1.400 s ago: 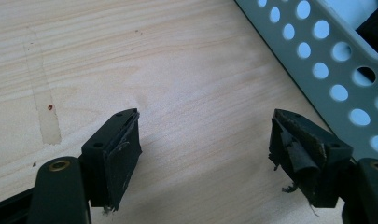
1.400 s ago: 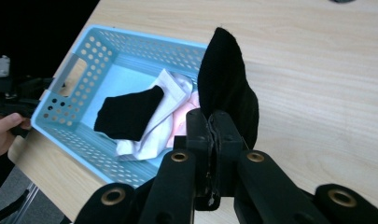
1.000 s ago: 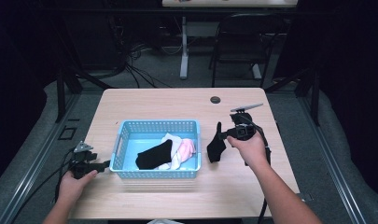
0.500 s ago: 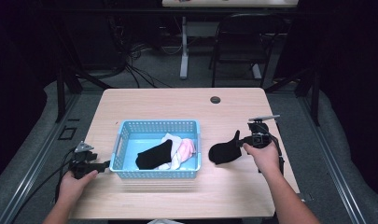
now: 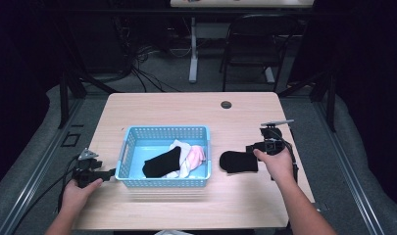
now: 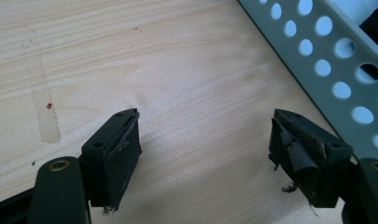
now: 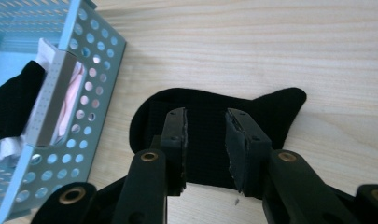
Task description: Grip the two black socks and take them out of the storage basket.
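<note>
Wide wooden table (image 5: 186, 112) fills the middle of the high view, pale grain all over. On it, left of centre, sits the light blue perforated basket (image 5: 164, 182), and inside lie a black sock (image 5: 162, 162) across white and pink laundry (image 5: 192, 157). Just to the basket's right, flat on the table and apart from the basket wall, there's the black sock on the table (image 5: 238, 161), spread out with its toe end toward the basket. Over on the right, the right tongs (image 7: 206, 140) sit low above that sock; their jaws have just been opening, the cloth lies under the gap, pads off it. At the left table edge, the left tongs (image 6: 205, 149) stand wide open over bare wood, just beside the basket's wall.
</note>
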Tool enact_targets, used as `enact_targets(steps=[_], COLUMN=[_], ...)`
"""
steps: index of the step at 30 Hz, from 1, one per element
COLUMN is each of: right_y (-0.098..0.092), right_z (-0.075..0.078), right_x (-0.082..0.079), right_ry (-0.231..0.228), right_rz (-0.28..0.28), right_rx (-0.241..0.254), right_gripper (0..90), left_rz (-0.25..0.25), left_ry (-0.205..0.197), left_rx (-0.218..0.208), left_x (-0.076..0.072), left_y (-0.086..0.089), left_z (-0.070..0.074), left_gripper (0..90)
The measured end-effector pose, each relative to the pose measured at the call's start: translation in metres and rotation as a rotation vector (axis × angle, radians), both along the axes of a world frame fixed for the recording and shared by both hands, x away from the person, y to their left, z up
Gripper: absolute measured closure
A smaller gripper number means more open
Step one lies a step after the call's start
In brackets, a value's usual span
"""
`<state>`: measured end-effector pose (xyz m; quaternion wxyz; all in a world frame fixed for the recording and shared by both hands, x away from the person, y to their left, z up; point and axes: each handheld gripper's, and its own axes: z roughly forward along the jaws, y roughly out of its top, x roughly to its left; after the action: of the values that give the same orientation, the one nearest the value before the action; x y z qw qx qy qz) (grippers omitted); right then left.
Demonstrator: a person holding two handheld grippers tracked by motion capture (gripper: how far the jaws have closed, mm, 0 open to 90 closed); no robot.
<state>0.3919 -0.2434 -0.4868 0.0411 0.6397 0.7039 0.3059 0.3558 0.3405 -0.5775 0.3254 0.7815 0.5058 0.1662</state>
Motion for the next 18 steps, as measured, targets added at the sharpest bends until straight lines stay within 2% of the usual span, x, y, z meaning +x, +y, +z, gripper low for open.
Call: enact_targets(steps=[5, 11, 16, 18], right_y=[0.010, 0.035, 0.066, 0.079], right_z=[0.010, 0.029, 0.042, 0.046], right_x=[0.003, 0.006, 0.007, 0.007], right_ry=[-0.011, -0.043, -0.082, -0.087], right_rz=[0.026, 0.079, 0.167, 0.202], right_rx=[-0.007, -0.022, -0.087, -0.095], right_gripper=[67.6, 67.7, 69.0, 68.6], left_rz=[0.001, -0.001, -0.001, -0.001], left_ry=[0.000, -0.001, -0.003, -0.003], left_rx=[-0.001, -0.003, -0.004, -0.005], left_x=[0.000, 0.000, 0.000, 0.000], left_y=[0.000, 0.000, 0.000, 0.000], left_z=[0.000, 0.000, 0.000, 0.000], left_gripper=[24.7, 24.6, 24.7, 24.7])
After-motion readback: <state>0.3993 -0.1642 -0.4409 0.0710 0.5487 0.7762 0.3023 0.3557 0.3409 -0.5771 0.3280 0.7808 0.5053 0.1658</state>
